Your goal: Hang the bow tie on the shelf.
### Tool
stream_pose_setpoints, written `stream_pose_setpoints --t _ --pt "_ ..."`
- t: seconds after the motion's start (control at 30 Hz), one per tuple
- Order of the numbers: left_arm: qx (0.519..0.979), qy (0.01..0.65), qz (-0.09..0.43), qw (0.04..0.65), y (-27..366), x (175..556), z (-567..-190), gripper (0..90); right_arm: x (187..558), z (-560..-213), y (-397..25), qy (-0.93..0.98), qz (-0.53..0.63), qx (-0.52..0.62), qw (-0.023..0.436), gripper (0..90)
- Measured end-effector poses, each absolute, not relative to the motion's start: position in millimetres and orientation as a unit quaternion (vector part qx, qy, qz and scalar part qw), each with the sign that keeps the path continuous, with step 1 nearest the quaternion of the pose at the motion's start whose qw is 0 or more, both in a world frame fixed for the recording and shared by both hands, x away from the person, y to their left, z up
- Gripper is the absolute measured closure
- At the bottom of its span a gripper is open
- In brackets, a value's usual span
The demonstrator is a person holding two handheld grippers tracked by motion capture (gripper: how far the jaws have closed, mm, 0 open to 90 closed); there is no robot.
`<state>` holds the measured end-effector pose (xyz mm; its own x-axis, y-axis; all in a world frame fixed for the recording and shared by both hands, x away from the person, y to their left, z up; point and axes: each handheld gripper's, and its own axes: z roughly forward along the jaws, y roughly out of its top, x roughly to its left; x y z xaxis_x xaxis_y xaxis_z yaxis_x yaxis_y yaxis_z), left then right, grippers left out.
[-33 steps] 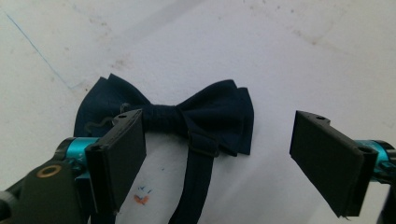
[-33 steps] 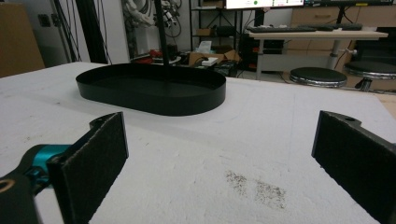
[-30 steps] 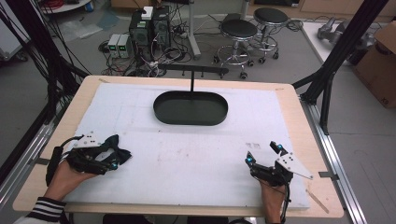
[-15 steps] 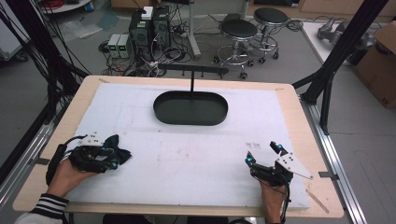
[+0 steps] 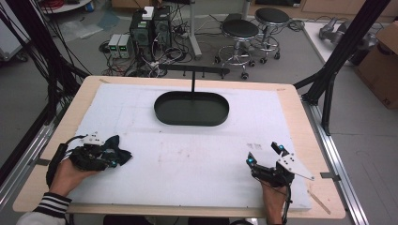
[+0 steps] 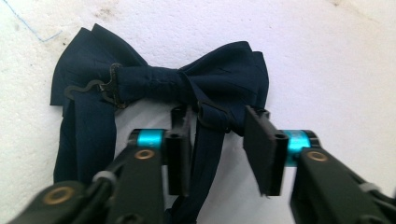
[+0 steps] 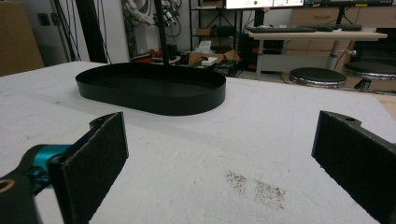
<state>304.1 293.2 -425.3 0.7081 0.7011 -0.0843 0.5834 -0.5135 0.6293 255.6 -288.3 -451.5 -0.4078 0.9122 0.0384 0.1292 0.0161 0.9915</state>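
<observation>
While left claw straddles bow tie strap | black tray far

Left hand-held gripper hides bow tie's strap ends.

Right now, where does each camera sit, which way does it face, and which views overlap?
High view: above the person's side, looking forward and down on the table; both hands, left gripper, right gripper.
Left gripper view: on the left gripper, looking down at the navy bow tie; jaws apart around its strap.
Right gripper view: on the right gripper, low, facing the black oval tray; jaws wide apart.
Shared: the high and right gripper views both show the tray.
</observation>
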Motion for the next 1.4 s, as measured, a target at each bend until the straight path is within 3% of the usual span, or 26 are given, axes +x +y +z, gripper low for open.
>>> stream_pose_setpoints --t 0.13,0.3,0.93,1.4 --pt "0.860 0.388 0.083 0.320 293.6 304.9 -424.8 76.0 255.6 -451.5 -288.4 0.622 0.563 0.418 0.348 2.5" --pt "0.856 0.385 0.092 0.332 295.7 303.2 -422.3 84.4 255.7 -451.6 -288.6 0.622 0.563 0.418 0.348 2.5" --pt "0.841 0.381 0.107 0.369 294.8 297.7 -414.2 86.9 256.1 -451.6 -289.1 0.622 0.563 0.416 0.351 2.5" --pt "0.784 0.362 0.198 0.464 288.9 296.3 -378.0 86.9 256.1 -451.6 -289.2 0.622 0.563 0.417 0.350 2.5"
